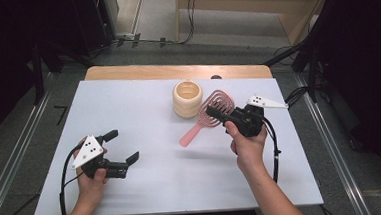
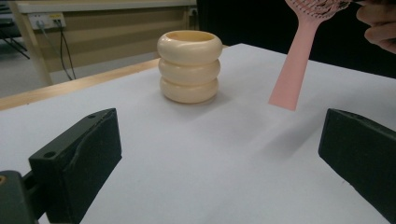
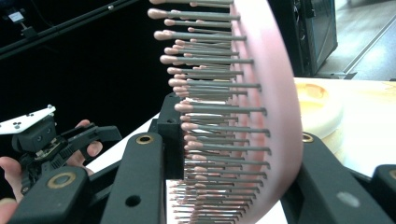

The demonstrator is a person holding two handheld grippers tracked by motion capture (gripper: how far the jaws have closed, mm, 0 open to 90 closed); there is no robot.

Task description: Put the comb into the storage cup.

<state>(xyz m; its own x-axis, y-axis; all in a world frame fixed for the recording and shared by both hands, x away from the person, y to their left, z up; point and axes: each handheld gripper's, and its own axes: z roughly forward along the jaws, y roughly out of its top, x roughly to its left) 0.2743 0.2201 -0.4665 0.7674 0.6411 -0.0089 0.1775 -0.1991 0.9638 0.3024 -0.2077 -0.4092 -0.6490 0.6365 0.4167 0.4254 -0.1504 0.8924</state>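
My right gripper (image 1: 218, 114) is clenched on the head of the pink hairbrush (image 1: 206, 119), jaws pinching it across bristles and back. In the high view the brush is lifted at the head, handle sloping down toward the tabletop (image 1: 148, 190), just beside the cream ribbed cup (image 1: 187, 98). In the left gripper view the handle tip hangs clear of the surface.

My left gripper (image 1: 123, 146) is released, jaws wide apart, hovering low over the tabletop, well apart from the brush.

Judgement: the step in hand is carrying the brush to the cup, likely handle-first.

Notes for doing it well:
- Raise until the handle tip clears the cup rim.
- Swing the handle plumb before lowering; it is tilted now.
- Grip is on bristles, so expect slip; move slowly.
- Release only once the handle is well inside the cup.
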